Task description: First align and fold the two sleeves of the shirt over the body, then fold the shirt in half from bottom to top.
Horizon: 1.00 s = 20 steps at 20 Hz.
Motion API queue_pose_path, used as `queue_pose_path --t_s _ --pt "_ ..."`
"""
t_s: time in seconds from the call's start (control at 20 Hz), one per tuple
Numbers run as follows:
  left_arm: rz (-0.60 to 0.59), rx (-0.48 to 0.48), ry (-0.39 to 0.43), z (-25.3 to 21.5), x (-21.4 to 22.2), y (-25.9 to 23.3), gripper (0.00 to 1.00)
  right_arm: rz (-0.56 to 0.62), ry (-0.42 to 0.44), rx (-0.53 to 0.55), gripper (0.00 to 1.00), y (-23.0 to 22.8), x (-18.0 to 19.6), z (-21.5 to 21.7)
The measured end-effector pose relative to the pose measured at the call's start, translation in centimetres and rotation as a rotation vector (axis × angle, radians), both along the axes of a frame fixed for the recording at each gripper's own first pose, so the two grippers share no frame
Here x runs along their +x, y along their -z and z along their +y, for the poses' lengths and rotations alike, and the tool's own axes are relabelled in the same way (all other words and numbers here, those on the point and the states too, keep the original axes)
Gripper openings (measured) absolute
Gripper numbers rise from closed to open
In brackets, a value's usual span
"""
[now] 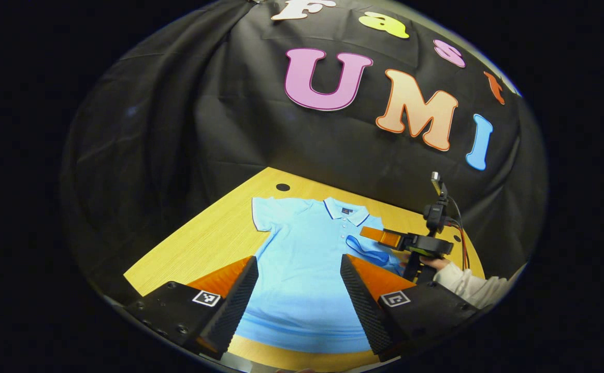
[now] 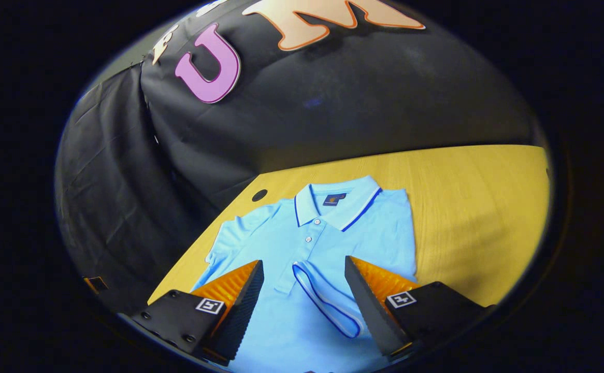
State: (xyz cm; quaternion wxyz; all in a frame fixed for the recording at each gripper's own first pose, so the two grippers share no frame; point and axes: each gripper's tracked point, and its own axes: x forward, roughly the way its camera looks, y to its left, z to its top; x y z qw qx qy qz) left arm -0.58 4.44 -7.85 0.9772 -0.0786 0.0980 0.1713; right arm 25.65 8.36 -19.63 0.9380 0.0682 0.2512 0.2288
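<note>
- We see a light blue polo shirt (image 1: 302,259) lying flat, front up, on the wooden table (image 1: 214,233), its collar (image 1: 346,210) toward the black cloth wall (image 1: 229,114).
- In the right gripper view, one short sleeve (image 2: 328,300) lies folded over the shirt's body, its dark-trimmed cuff between our fingers.
- The other sleeve (image 1: 263,212) lies spread out on the table.
- Our left gripper (image 1: 299,280) hovers wide open above the lower body, holding nothing.
- Our right gripper (image 2: 302,285) is wide open too, empty, over the folded sleeve.
- In the left gripper view, a hand (image 1: 431,263) in a pale sleeve holds that gripper near the shirt's edge.
</note>
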Motion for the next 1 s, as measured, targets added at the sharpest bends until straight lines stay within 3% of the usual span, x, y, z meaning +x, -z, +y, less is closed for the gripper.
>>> queue_pose_path --t_s 0.55,0.8,1.0 --pt "-0.042 0.118 0.136 13.0 12.0 -2.2 0.95 -0.029 0.336 -0.037 0.98 -2.8 -10.5 -7.7" --pt "-0.008 0.109 0.183 18.2 18.9 -0.4 0.95 -0.032 0.496 -0.050 0.98 -3.8 -14.4 -11.5" --pt "0.044 0.159 0.190 21.8 24.0 1.7 0.95 -0.042 0.617 -0.063 0.98 -5.0 -16.8 -14.6"
